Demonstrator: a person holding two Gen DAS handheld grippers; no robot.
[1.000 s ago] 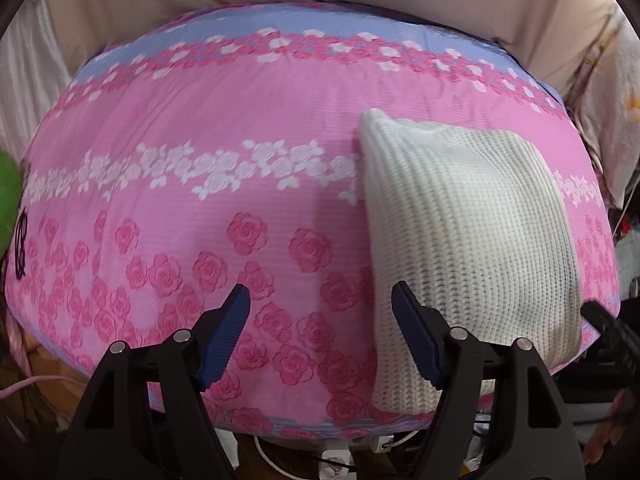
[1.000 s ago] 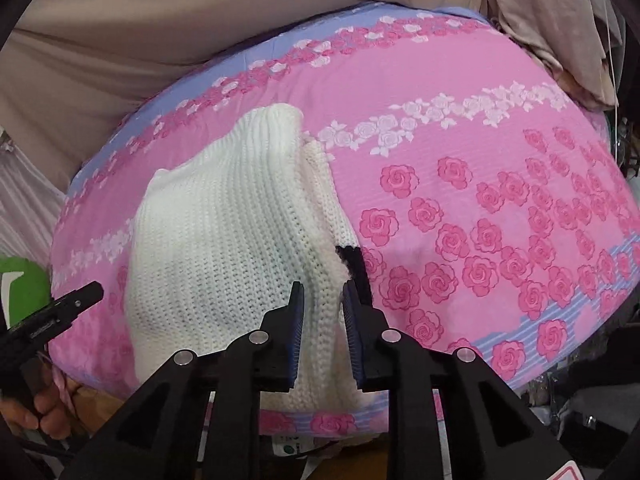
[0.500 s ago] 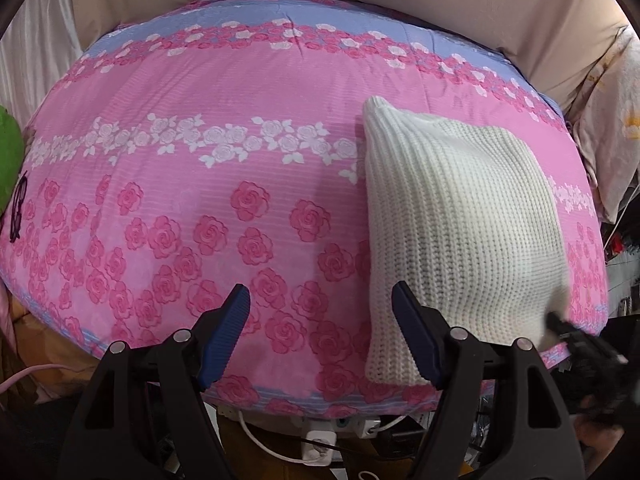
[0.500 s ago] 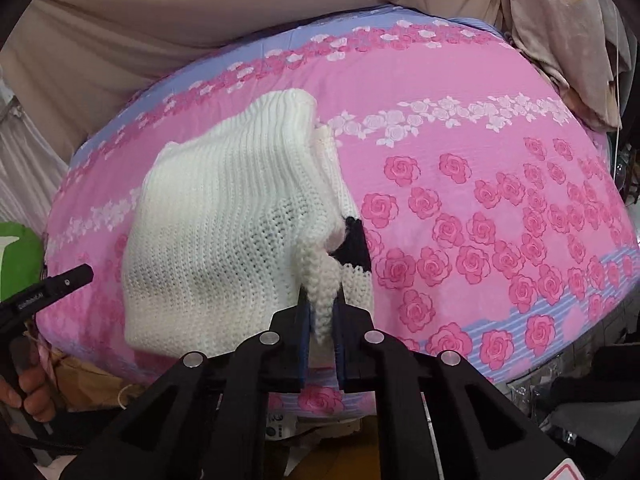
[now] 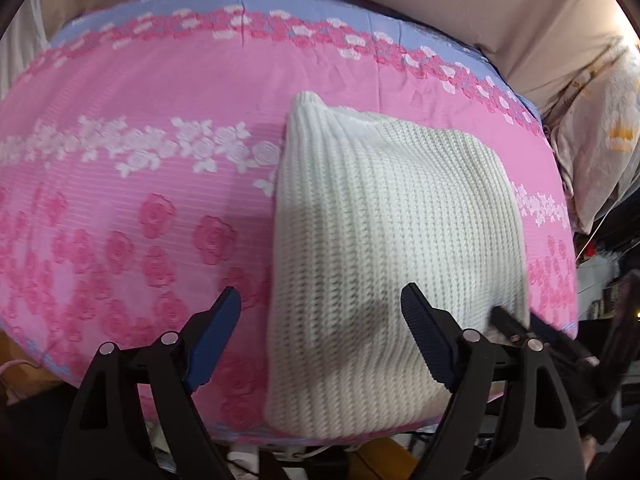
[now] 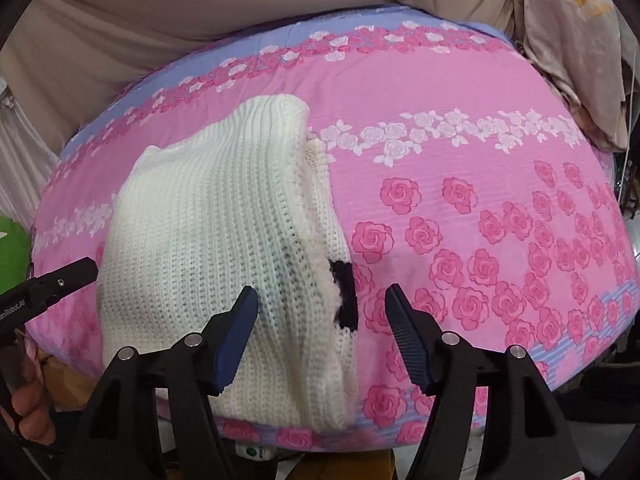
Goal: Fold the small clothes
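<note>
A: Look at the white knit sweater [image 5: 384, 248], folded into a thick block and lying flat on the pink rose-print cloth [image 5: 132, 184], near that cloth's front edge

B: And the left gripper [image 5: 320, 340]?

A: Jaws spread wide and opening more as we speak, hovering over the front left corner of the sweater. The blue pads aren't pressing on anything; one sits over the pink cloth, the other over the knit

B: Over on the other side, the right gripper [image 6: 322, 336] is opening too. The sweater's loose right edge lies between the jaws, but I see daylight on both sides, so nothing is pinched

A: There's a black patch [image 6: 344, 294] poking out along that same edge, tucked among the layers

B: Yes, the layers there are stacked unevenly, the top fold slightly short of the ones beneath

A: From the right-hand camera you can catch the tip of the left gripper at the sweater's far-left side, just off the knit, with a bit of the person's hand [image 6: 28, 408] gripping its handle

B: Beige fabric [image 6: 168, 36] behind the cloth, and a green thing [image 6: 12, 248] at the left edge, too cut off to name
</note>
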